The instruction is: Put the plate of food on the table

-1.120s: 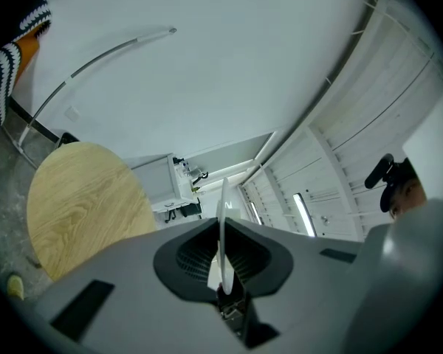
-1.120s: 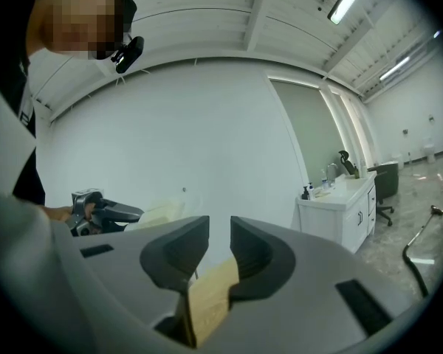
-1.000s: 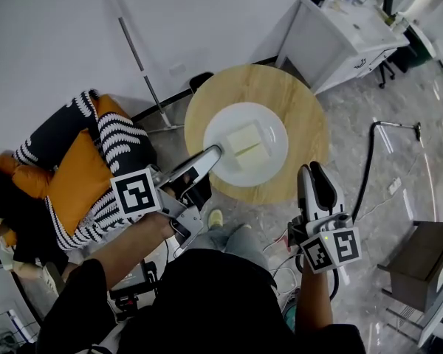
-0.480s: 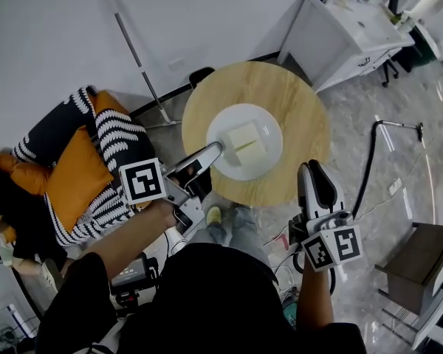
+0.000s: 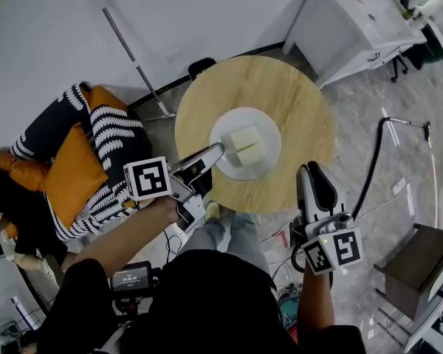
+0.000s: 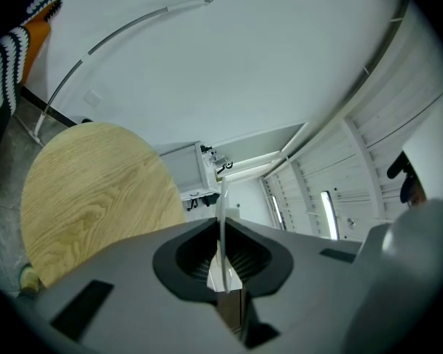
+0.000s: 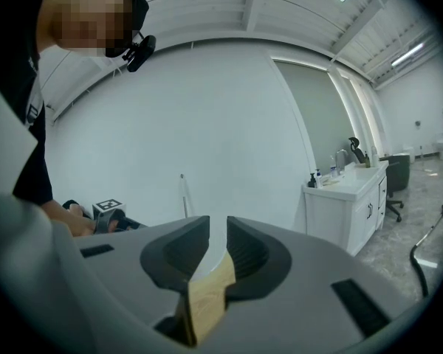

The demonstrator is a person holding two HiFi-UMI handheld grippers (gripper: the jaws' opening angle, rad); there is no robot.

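Note:
A white plate (image 5: 264, 136) with pale square pieces of food (image 5: 245, 140) sits over the round wooden table (image 5: 280, 94), toward its near side. Whether it rests on the wood I cannot tell. My left gripper (image 5: 215, 154) is shut on the plate's left rim. In the left gripper view the rim (image 6: 223, 212) stands edge-on between the jaws, with the table (image 6: 88, 190) at the left. My right gripper (image 5: 315, 186) hangs off the table's near right edge, touching nothing. Its jaws (image 7: 218, 251) stand a narrow gap apart with nothing in it.
A black-and-white striped and orange sofa (image 5: 81, 161) is at the left. A white pole (image 5: 125, 50) leans on the wall. At the top right is a white cabinet (image 5: 354, 21). A black hose (image 5: 376, 153) crosses the floor at the right, with a dark stand (image 5: 421, 264) below it.
The plate, in my left gripper, has gone down and further in over the table and looks smaller. The right gripper has stayed where it was.

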